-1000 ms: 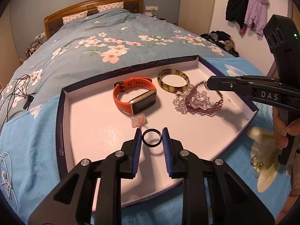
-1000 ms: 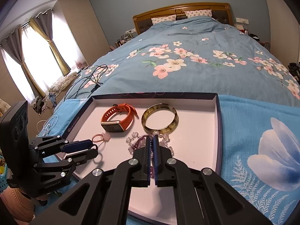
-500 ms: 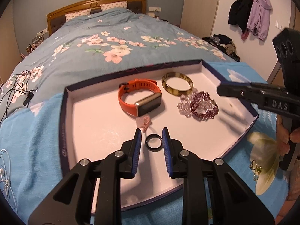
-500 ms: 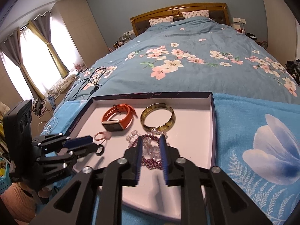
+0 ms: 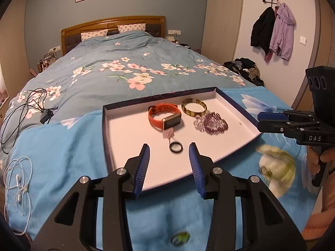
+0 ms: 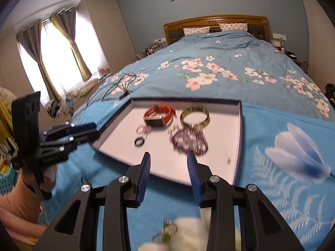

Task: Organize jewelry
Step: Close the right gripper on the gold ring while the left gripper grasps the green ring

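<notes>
A shallow white tray with a dark rim (image 5: 117, 138) (image 6: 209, 167) lies on the bed. In it lie an orange watch (image 5: 164, 116) (image 6: 159, 115), an amber bangle (image 5: 194, 107) (image 6: 194, 116), a purple bead bracelet (image 5: 213, 122) (image 6: 188, 141), a small pink hair tie (image 5: 168, 133) (image 6: 143, 129) and a black ring (image 5: 175, 147) (image 6: 139, 141). My left gripper (image 5: 169, 167) is open and empty, drawn back above the tray's near edge. My right gripper (image 6: 168, 176) is open and empty, above the tray's near right edge. Metal jewelry (image 6: 165, 232) (image 5: 264, 172) lies on the blanket outside the tray.
The tray sits on a light blue blanket (image 6: 282, 188) over a flowered duvet (image 5: 136, 73). Black cables (image 5: 23, 108) and white earphones (image 5: 18, 186) lie at the left. Coats (image 5: 272, 29) hang on the right wall.
Both grippers opened wide and pulled back from the tray. The left one let go of the black ring, the right one of the purple bracelet; both now lie in the tray.
</notes>
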The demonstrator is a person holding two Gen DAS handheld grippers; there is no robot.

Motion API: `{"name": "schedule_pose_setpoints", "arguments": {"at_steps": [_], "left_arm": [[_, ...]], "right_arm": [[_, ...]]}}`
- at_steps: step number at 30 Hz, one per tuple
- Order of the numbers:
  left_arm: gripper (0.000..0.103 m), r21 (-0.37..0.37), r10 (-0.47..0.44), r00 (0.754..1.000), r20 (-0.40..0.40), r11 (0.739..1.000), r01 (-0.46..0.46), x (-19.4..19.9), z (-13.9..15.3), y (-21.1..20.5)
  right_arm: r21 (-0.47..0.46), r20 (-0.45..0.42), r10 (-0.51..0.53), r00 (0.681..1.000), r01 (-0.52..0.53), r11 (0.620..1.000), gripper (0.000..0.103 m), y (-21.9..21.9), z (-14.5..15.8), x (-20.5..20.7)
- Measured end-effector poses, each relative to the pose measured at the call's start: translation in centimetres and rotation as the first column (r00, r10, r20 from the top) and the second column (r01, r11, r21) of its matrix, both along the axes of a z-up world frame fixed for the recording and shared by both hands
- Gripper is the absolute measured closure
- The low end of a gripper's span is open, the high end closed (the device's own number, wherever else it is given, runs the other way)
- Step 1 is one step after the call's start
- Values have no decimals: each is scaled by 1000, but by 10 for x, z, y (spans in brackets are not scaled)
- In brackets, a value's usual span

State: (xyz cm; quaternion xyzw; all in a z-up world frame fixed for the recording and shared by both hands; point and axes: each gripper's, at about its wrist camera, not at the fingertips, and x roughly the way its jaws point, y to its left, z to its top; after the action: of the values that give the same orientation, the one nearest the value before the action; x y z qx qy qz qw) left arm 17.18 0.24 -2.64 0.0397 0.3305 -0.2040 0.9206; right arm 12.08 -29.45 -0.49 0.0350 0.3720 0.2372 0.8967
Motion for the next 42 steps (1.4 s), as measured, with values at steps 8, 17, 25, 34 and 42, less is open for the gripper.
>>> {"name": "schedule_pose_setpoints", "arguments": {"at_steps": [8, 17, 25, 34, 42], "left_arm": [[62, 15, 7, 1000, -1, 1000, -7, -39, -9, 19], [61, 48, -21, 997, -78, 999, 25, -73, -37, 21], [61, 55, -23, 990, -139, 998, 31, -75, -52, 18], [62, 72, -13, 983, -183, 997, 27, -71, -60, 16], [67, 82, 1, 982, -189, 996, 15, -71, -61, 11]], "right_arm": [[-47, -49, -11, 999, 8, 999, 69, -6, -22, -33], [-71, -92, -23, 996, 17, 997, 69, -8, -41, -55], [-74, -114, -9, 993, 0, 997, 69, 0, -49, -67], [-84, -117, -25, 993, 16, 996, 72, 7, -53, -66], [-92, -115, -45, 992, 35, 995, 89, 5, -54, -64]]}}
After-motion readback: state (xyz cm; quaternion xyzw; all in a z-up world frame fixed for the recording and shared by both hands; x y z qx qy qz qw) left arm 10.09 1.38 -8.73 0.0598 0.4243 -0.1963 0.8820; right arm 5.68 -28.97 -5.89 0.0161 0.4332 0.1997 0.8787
